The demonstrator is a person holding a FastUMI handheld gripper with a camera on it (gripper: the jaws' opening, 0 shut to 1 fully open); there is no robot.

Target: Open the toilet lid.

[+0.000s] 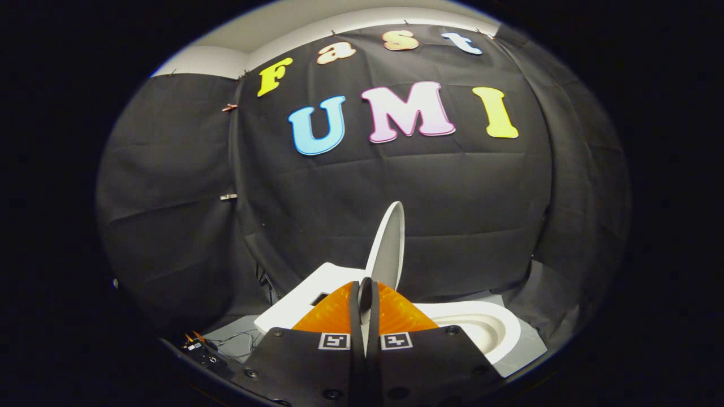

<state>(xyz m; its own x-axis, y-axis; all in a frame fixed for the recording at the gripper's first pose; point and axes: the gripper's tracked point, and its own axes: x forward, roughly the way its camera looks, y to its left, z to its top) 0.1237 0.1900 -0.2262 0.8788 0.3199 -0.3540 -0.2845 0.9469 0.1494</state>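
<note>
Lid [388,246] stood raised near upright at centre frame, seen edge-on, tilted a little right at the top. Its lower rim ran down between the gripper [365,294] fingers, which were clenched on it, one on each face, jaws nearly closed around the thin edge. Bowl [483,328] lay open at lower right, just beyond the fingers, rim pale and bare. Tank [308,291] sat left of the lid, flat top showing. Grey floor [523,350] ran under the bowl. Cables [235,342] and a small device [203,350] lay at lower left. Black cloth wall [464,215] stood behind everything.
</note>
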